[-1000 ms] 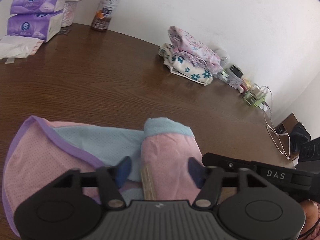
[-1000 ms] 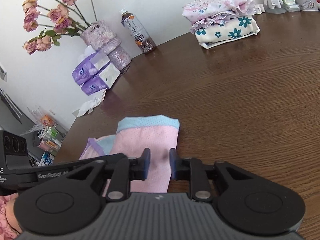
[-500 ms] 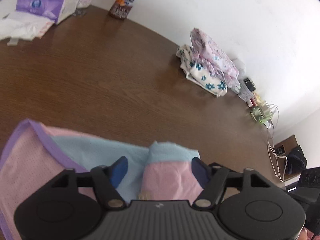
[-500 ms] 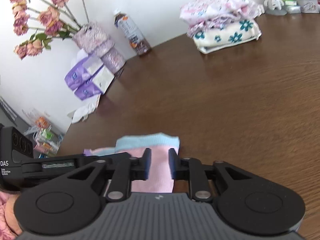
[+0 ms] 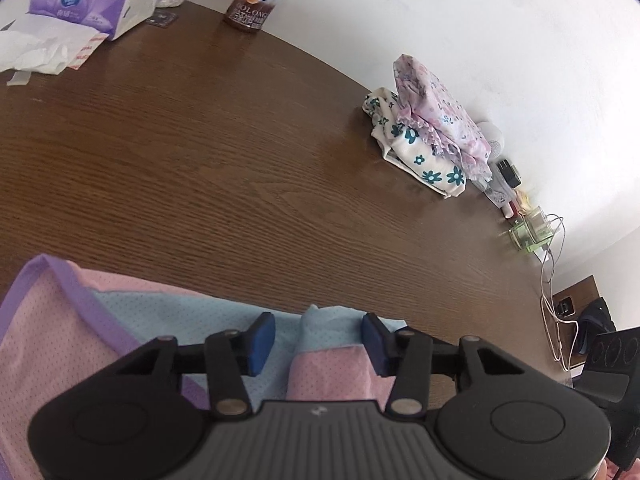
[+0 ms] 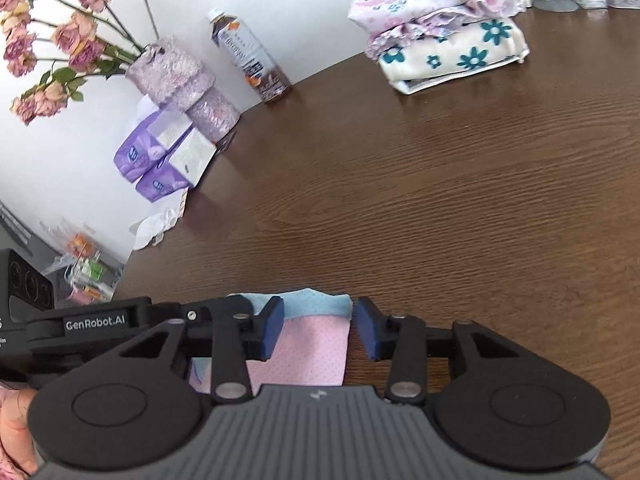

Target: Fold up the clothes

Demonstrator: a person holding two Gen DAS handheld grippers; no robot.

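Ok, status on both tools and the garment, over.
Left tool closing, right tool opening, pink garment between both, neither gripping. Garment part-folded on table. Folded stack well clear. Nothing in the way.

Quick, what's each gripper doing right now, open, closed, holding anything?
Left gripper: jaws closing around a fold of the pink garment, pads not pressing yet.
Right gripper: jaws opening, garment edge between them, not gripped.

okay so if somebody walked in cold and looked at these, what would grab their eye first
Probably the pink and blue garment at the near table edge, with the left gripper closing and the right gripper opening over its folded part. Next, the stack of folded floral clothes by the far wall, and the dried roses left of a tea bottle.
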